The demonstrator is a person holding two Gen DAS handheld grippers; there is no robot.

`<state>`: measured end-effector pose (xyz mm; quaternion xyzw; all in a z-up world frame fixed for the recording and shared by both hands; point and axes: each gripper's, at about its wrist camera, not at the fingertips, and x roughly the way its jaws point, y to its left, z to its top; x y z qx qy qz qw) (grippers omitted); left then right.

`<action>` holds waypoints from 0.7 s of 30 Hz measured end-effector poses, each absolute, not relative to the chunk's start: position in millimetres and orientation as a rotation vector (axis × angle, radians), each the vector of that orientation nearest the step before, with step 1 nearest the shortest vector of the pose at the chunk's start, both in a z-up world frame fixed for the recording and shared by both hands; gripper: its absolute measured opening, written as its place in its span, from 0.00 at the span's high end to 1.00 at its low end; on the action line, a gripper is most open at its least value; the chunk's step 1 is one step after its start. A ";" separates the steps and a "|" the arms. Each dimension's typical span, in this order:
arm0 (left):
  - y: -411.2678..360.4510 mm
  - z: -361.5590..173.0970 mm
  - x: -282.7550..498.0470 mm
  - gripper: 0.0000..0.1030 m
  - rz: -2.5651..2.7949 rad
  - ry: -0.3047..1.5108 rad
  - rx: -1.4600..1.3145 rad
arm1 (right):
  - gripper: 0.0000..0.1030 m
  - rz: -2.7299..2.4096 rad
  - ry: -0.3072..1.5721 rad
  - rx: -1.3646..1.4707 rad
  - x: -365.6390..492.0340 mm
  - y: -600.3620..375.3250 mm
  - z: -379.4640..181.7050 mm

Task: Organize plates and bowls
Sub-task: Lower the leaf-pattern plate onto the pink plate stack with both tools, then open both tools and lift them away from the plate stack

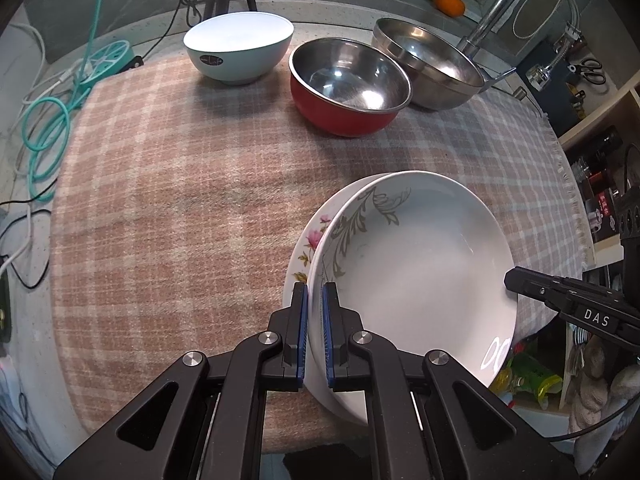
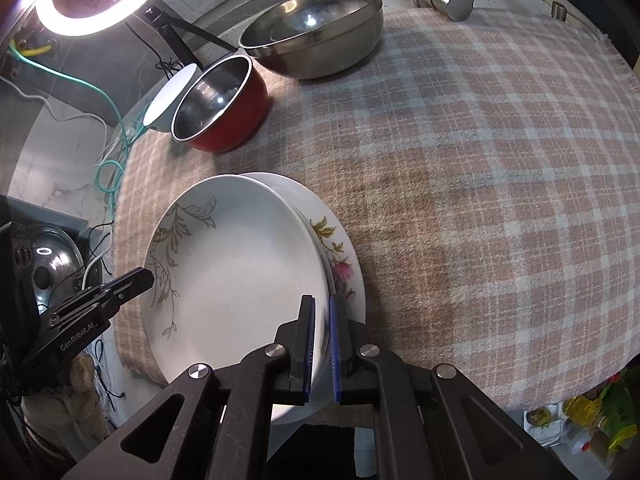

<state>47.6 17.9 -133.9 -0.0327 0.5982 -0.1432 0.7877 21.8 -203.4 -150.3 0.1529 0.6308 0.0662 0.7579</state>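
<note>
Both my grippers clamp the rim of the grey-leaf plate [image 1: 416,264], left gripper [image 1: 315,332] lower centre, right gripper [image 2: 322,344] likewise. It sits on the flowered plate [image 2: 340,264], so plates look stacked. The white bowl [image 1: 239,46], red bowl [image 1: 348,84] and steel bowl [image 1: 428,64] remain un-nested. Readable: "DAS", "GenRobot.AI".
</note>
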 end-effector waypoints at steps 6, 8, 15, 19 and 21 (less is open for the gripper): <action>15.0 -135.0 48.8 0.95 -0.318 1.290 -0.057 | 0.94 0.144 1.374 0.332 20.6 -203.5 -149.5; 16.1 -135.2 49.2 0.95 -0.321 1.292 -0.061 | 0.93 0.146 1.373 0.333 20.3 -203.5 -149.4; 16.5 -135.1 48.0 0.95 -0.324 1.292 -0.066 | 0.91 0.152 1.376 0.331 20.0 -202.5 -148.7; 18.2 -135.4 47.0 0.91 -0.327 1.299 -0.077 | 0.90 0.160 1.376 0.335 18.4 -203.8 -147.7; 19.2 -135.5 46.5 0.91 -0.329 1.304 -0.085 | 0.89 0.167 1.368 0.330 17.8 -203.5 -145.3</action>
